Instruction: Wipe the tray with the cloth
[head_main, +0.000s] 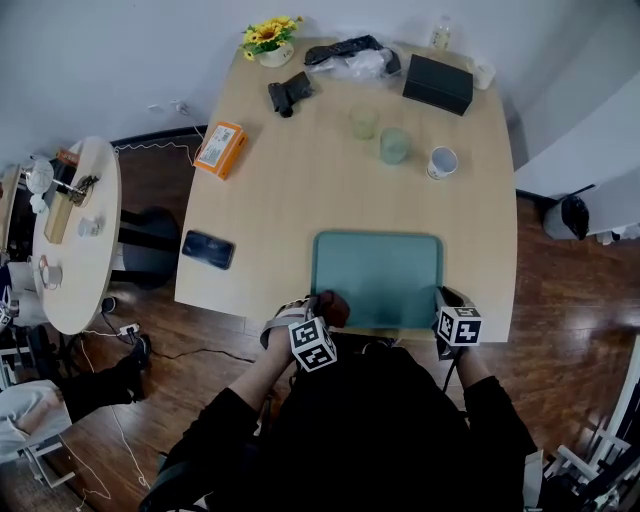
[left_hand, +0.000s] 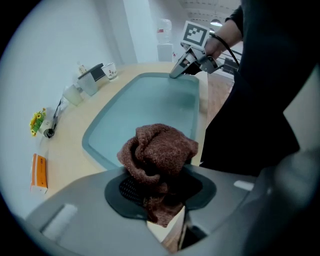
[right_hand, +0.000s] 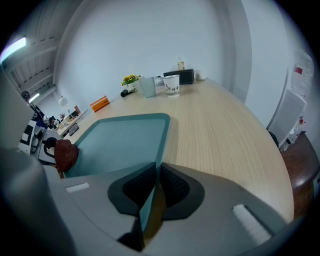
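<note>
Desk (head_main: 300, 190): pale wood-grain top with rounded corners
Tray (head_main: 385, 285): smooth teal, a shallow rounded rectangle with a raised rim. It lies flat at the desk's near edge, right of the middle
Cloth (left_hand: 161, 147): reddish-brown coarse knit, bunched into a soft lump at the tray's near-left corner
Your left gripper (left_hand: 161, 192): jaws only narrowly apart, pinching the cloth's lower folds between the dark ribbed pads – the rest bulges out above them
Your right gripper (right_hand: 156, 187): jaws closed together on the tray's thin rim at its near-right corner, with nothing else in their hold
Far half of the desk: two translucent cups (head_main: 364, 122) and a white mug (head_main: 442, 161) stand upright near one another, with a matte black box (head_main: 438, 83) near the far-right corner
Left edge: a flat dark phone (head_main: 208, 249) and an orange box (head_main: 220, 149)
</note>
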